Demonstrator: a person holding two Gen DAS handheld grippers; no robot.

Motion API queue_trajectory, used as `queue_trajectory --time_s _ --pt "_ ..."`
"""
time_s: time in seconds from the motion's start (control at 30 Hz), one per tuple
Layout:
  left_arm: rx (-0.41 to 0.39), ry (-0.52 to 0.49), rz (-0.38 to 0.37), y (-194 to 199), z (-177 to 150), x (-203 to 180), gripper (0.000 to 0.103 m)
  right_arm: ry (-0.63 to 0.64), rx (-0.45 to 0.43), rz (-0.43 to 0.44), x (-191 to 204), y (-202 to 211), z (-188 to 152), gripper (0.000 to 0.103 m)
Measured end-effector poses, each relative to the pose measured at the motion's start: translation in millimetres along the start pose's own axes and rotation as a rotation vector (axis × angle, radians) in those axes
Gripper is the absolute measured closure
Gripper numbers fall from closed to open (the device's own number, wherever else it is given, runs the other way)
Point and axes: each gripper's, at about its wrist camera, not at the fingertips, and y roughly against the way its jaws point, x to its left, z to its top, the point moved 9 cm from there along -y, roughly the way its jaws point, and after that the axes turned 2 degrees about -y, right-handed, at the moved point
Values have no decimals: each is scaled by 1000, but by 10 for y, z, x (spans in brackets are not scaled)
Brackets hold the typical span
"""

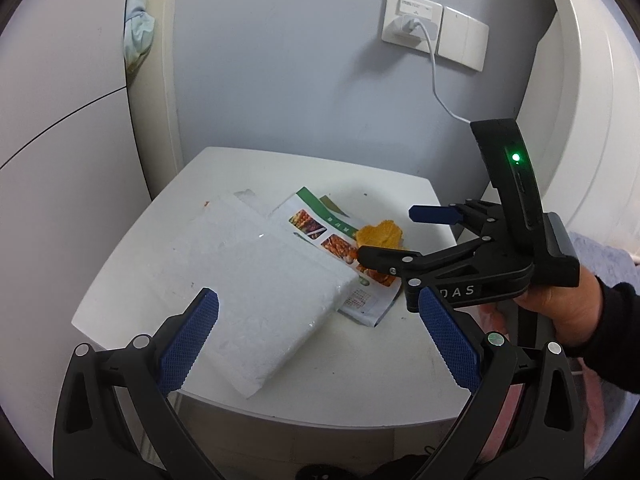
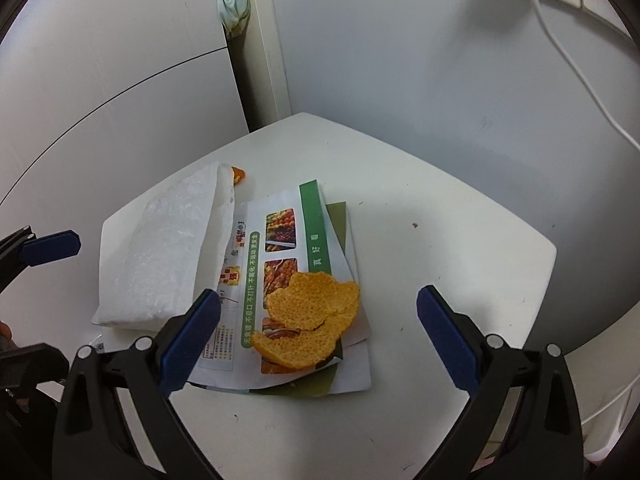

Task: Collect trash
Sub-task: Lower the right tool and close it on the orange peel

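The orange peel (image 2: pixel 310 316) lies directly ahead of the right claw (image 2: pixel 318 334), between its two spread blue pads and a little beyond their tips, not touched by either. It rests on a printed leaflet (image 2: pixel 280 248) with a green band and food photographs, which in turn lies flat on the white worktop (image 2: pixel 460 248). To the left of that claw, overlapping the leaflet's edge, sits a white padded mailer bag (image 2: pixel 160 256), and beyond the bag's far corner a small orange scrap (image 2: pixel 239 174) pokes out.

The left claw (image 1: pixel 318 340) hangs over the near end of the same bag, its jaws spread wide with nothing between the pads; the bag's near edge is just ahead of its left pad. The right claw appears to its right front in that view, held by a hand (image 1: pixel 560 304).

As far as can be judged, collecting has barely begun here: peel, leaflet, bag and scrap all remain on the worktop, nothing is gripped, and no bin is visible. The peel looks like the first pick.
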Motion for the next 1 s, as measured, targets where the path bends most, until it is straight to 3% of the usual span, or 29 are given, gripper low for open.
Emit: queue_trajectory --time_s 0.03,0.2,0.33,0.57,0.73,1.0 --pt "4 0 0 -12 -7 2 6 2 6 -2 1 -23 -7 32" --pt "14 9 -11 -92 -18 -2 6 9 3 -1 7 -44 -11 34" --pt "18 5 -11 -155 -20 -45 6 10 13 -1 -25 -60 -28 48" --pt "9 15 -12 -167 -23 -58 6 17 12 -5 -31 -58 -38 60" --pt "11 45 1 -147 -72 18 6 11 -10 7 -3 -15 -4 79" --pt "-1 71 23 -30 -107 98 6 1 -20 7 13 40 -6 90"
